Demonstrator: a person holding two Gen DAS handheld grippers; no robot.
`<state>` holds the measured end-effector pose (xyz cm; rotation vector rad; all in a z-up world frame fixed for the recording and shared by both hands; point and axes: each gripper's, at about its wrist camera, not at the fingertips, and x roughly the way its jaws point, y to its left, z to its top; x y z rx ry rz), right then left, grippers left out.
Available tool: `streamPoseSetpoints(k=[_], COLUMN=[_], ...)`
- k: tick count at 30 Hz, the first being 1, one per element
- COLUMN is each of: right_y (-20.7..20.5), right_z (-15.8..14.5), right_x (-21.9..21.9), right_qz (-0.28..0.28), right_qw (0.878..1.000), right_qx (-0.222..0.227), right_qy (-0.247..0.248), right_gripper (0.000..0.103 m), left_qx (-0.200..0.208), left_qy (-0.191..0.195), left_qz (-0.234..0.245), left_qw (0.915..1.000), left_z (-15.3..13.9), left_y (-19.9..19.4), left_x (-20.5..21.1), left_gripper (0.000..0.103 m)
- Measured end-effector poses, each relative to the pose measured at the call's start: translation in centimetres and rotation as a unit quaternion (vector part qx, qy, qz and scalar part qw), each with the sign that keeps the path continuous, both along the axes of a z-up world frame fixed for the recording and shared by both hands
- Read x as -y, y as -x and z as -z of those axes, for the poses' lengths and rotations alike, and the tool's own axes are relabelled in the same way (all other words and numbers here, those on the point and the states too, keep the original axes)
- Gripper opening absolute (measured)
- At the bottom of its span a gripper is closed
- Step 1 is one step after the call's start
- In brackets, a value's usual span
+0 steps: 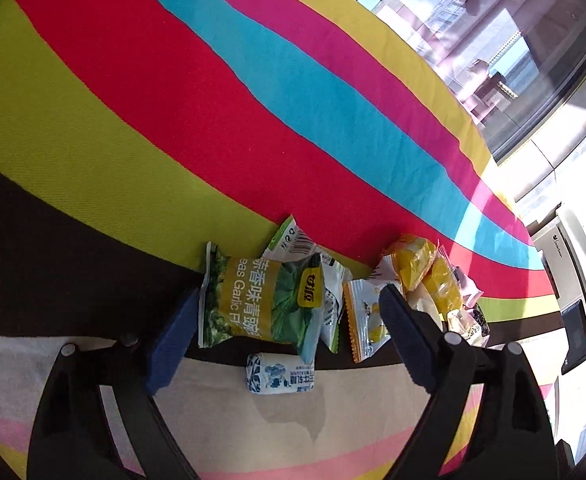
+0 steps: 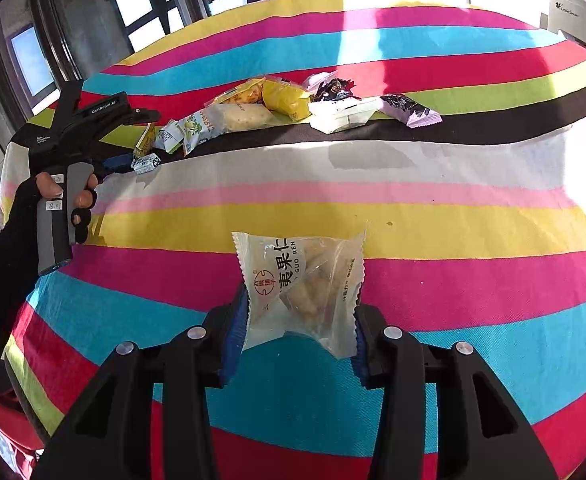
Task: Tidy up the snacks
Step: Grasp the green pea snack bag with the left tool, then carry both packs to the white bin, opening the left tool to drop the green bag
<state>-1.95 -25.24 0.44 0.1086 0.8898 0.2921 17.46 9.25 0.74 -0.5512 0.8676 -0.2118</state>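
Item one: my right gripper (image 2: 299, 332), jaws pinching a translucent white nut-snack packet (image 2: 299, 280) by its lower edge, red seal logo on its front. The packet stands up off the striped cloth (image 2: 473, 220) that covers the desk, above the pink and blue stripes nearest me.

Item two: my left gripper (image 1: 289, 320), jaws spread, set on either side of a green garlic-pea packet (image 1: 259, 300). The blue pad sits just beside the packet's left edge; I cannot tell whether it touches. The right finger stands apart, over an orange-edged white packet (image 1: 363, 320).

Item three: a small blue-and-white candy (image 1: 279, 372), lying just in front of the pea packet on the pale stripe.

Item four: the remaining snacks, in a loose row along the dark stripe:
- two yellow packets (image 1: 425, 268), overlapping
- a white sachet (image 2: 343, 114)
- a lilac wrapper (image 2: 411, 110) at the far right end
- a dark candy wrapper (image 2: 335, 88) behind the sachet

Item five: my left hand (image 2: 59, 200), in a black fingerless glove, gripping the grey handle of the left gripper, seen from the right wrist view.
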Motion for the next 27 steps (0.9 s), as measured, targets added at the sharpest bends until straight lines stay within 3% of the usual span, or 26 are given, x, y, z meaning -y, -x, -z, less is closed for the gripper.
streamPoseSetpoints(k=[1,2,6,13,19,27], right_y=[0.0,0.0,0.1,0.0,0.0,0.0], right_z=[0.0,0.0,0.0,0.0,-0.1,-0.1], right_x=[0.0,0.0,-0.1,-0.1,-0.2,-0.3], right_qz=[0.000,0.000,0.001,0.001,0.001,0.001], right_qw=[1.000,1.000,1.000,1.000,1.000,1.000], right_qx=[0.000,0.000,0.000,-0.001,0.000,0.000], right_qy=[0.000,0.001,0.002,0.003,0.008,0.016], right_gripper=[0.043,0.043,0.043,0.043,0.043,0.043], left_qx=[-0.006,-0.003,0.031,0.106,0.101,0.093], left_qy=[0.018,0.030,-0.005,-0.042,-0.010,-0.048], left_qz=[0.023,0.039,0.051,0.052,0.033,0.072], left_qw=[0.9996,0.9988,0.9982,0.9921,0.9943,0.9919], left_z=[0.5,0.8,0.1,-2.6,-2.6,-2.3], left_y=[-0.3,-0.1,3.9,15.1,21.3,26.9], left_x=[-0.2,-0.2,0.7,2.4,1.3,2.4], left_gripper=[0.045,0.045,0.044,0.044,0.045,0.045])
